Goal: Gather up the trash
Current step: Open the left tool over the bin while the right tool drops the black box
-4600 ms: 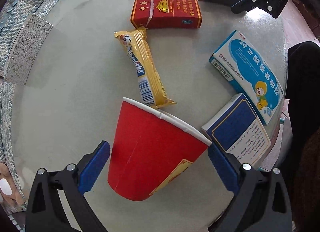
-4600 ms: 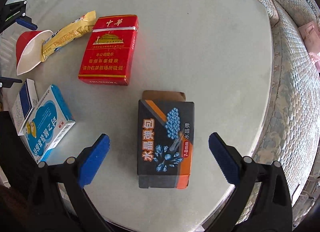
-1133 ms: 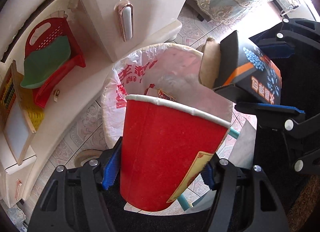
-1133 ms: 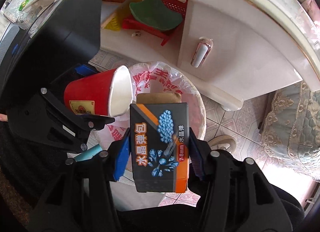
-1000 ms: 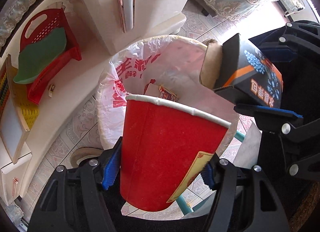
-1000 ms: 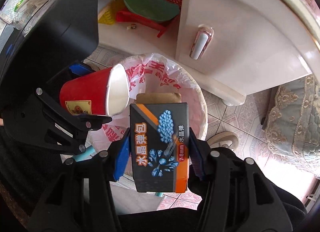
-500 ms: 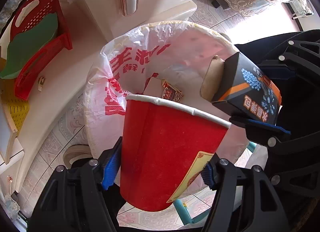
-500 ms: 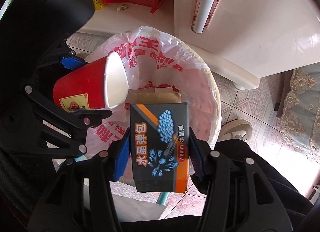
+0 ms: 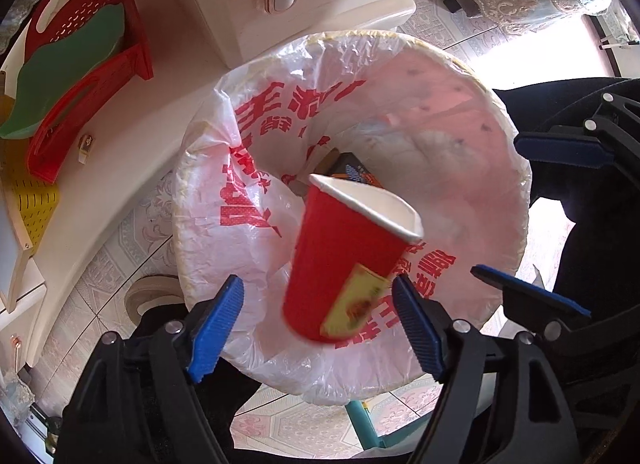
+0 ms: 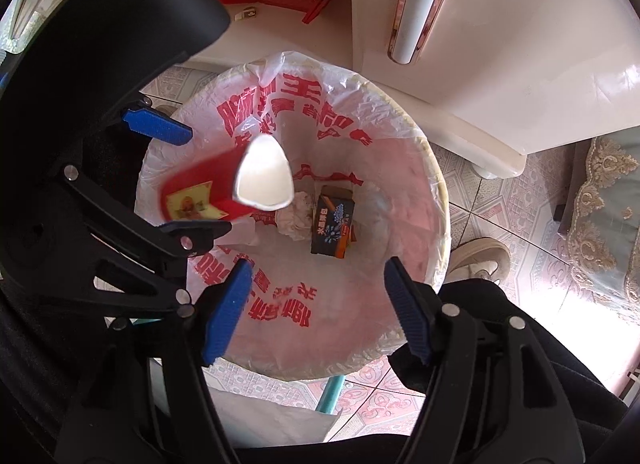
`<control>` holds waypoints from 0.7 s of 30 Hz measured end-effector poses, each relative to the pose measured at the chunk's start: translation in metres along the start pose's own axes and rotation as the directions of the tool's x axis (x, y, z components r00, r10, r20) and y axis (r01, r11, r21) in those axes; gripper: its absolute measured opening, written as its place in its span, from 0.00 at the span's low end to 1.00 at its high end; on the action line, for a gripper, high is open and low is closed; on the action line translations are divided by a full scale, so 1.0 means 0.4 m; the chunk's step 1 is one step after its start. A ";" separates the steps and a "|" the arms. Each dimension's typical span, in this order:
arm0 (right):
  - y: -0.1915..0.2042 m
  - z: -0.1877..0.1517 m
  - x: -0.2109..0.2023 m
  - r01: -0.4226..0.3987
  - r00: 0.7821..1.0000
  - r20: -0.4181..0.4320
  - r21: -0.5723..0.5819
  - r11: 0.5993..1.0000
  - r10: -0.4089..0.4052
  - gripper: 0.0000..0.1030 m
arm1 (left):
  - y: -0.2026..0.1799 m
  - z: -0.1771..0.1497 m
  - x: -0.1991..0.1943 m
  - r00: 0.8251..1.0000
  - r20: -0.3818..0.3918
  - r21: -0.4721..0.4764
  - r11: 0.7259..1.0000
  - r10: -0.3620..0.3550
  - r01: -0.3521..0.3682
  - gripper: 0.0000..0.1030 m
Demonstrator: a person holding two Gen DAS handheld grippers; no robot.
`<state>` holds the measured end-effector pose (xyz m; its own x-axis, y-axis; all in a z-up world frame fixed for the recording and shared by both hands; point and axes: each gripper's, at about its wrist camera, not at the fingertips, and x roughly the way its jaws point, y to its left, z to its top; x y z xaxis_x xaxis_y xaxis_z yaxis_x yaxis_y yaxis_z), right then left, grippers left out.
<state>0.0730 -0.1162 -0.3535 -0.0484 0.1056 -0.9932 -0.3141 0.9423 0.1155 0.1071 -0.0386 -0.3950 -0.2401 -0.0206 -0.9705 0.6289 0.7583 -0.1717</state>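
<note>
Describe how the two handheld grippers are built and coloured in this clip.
Both match: the left gripper and right gripper have black plastic linkage arms with silver rivets, ending in two flat blue ribbed pads. No cables or markings show.

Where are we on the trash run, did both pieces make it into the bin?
Done: the dark box lies at the bottom of the lined bin. In progress: the red cup is falling clear of the left gripper, whose jaws have just opened. The right gripper is empty, jaws just opened.
</note>
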 end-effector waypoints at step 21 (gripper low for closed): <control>0.002 -0.068 -0.395 -0.064 0.962 0.262 -0.043 0.997 0.073 0.79 | -0.027 -0.138 -0.382 0.976 0.218 -0.005 1.000 0.031 -0.031 0.75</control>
<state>0.0545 -0.1409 -0.1964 0.1789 0.2538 -0.9506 -0.3505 0.9192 0.1795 0.0964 -0.0076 -0.2355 -0.0536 -0.1382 -0.9889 0.6322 0.7619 -0.1408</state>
